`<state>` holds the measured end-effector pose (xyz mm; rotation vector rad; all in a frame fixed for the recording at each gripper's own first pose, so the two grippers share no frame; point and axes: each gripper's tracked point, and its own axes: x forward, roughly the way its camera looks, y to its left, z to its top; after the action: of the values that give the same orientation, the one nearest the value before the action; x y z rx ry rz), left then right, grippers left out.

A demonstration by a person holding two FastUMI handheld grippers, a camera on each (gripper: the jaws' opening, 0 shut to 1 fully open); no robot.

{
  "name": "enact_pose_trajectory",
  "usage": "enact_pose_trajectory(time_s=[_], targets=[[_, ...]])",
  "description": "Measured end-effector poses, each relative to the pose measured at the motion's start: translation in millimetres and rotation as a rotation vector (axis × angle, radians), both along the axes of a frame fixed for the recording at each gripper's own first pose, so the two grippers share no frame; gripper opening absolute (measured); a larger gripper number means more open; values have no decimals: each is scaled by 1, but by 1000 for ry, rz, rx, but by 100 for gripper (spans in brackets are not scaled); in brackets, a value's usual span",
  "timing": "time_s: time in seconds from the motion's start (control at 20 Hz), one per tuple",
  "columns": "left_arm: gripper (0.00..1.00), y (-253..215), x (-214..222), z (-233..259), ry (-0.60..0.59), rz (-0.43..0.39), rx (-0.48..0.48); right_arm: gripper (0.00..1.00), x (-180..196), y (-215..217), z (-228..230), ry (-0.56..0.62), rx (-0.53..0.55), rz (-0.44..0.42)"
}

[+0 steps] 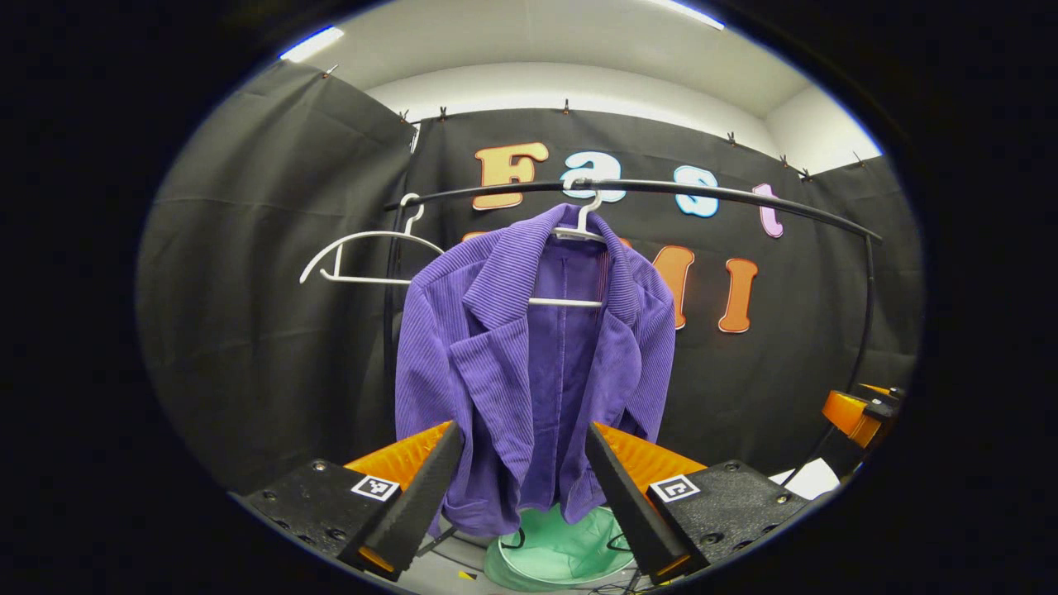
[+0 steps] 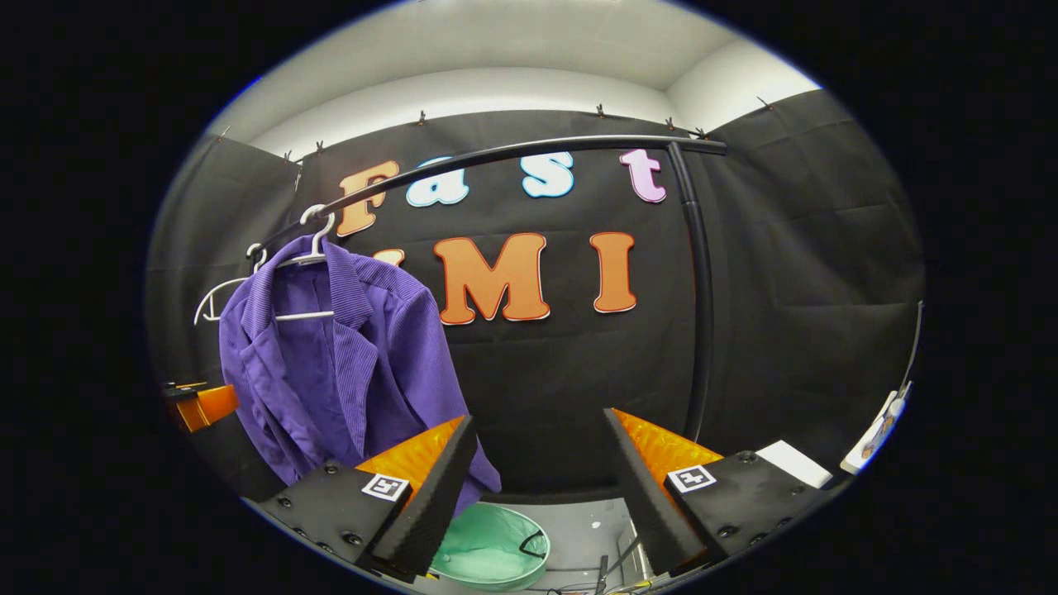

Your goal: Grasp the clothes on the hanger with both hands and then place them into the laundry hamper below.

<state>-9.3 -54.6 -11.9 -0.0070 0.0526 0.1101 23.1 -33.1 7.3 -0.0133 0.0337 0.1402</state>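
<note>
— Jaws first: how did they stand?

— Both pairs were spread wide and held nothing. The left gripper [image 1: 522, 487] had its fingers at the bottom of the left gripper view, with the lower hem of the purple jacket [image 1: 529, 364] hanging in the gap beyond them, not touched. The right gripper [image 2: 537, 487] was just as wide apart at the bottom of the right gripper view, pointed mostly at bare wall, with the jacket off to the left of its frame.

— And the garment itself?

— It hung on a white hanger [image 1: 579, 231] from the black rail [image 1: 702, 192], centre of the left gripper view. An empty hanger [image 1: 364, 258] sat on the rail at upper left. The green hamper [image 1: 562, 552] lay directly beneath the hem, at bottom centre.

— How would it handle?

— Ribbed cloth, soft and limp, probably light; my guess was that it would sag and fold wherever it was pinched. The shoulders or lapels either side of the collar looked like the best holds, so that it could lift clear of the hanger arms instead of dragging the hanger along.

— Any worry?

— The right gripper seemed to need swinging left before it could reach a shoulder.
</note>
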Motion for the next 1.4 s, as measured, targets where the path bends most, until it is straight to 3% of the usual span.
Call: enact_pose_trajectory(time_s=[0.35,0.45,0.85,0.9,0.95,1.0,1.1,1.15,1.2,1.25,1.3,1.4], targets=[[95,-10,6,-9,9,88,10,98,4,13,-7,29,18,124],[92,-12,7,-9,4,115,25,98,9,25,-6,24,25,169],[92,-3,18,6,-37,191,32,98,38,108,-5,36,43,377],[92,-1,25,8,-41,195,37,89,42,116,-6,45,44,394],[92,2,32,12,-50,199,39,89,46,124,-7,52,48,413],[92,5,38,15,-59,203,38,98,50,135,-8,58,52,434],[92,12,52,18,-70,217,30,98,60,151,-9,66,59,463],[92,15,57,18,-70,221,27,89,64,160,-10,71,55,473],[92,17,62,19,-71,225,28,89,68,170,-9,68,48,487],[92,19,69,20,-74,227,31,98,71,181,-6,56,39,502],[92,21,75,20,-74,226,36,100,73,190,-4,41,27,514],[92,21,90,18,-70,216,44,98,78,209,-1,21,12,533]])
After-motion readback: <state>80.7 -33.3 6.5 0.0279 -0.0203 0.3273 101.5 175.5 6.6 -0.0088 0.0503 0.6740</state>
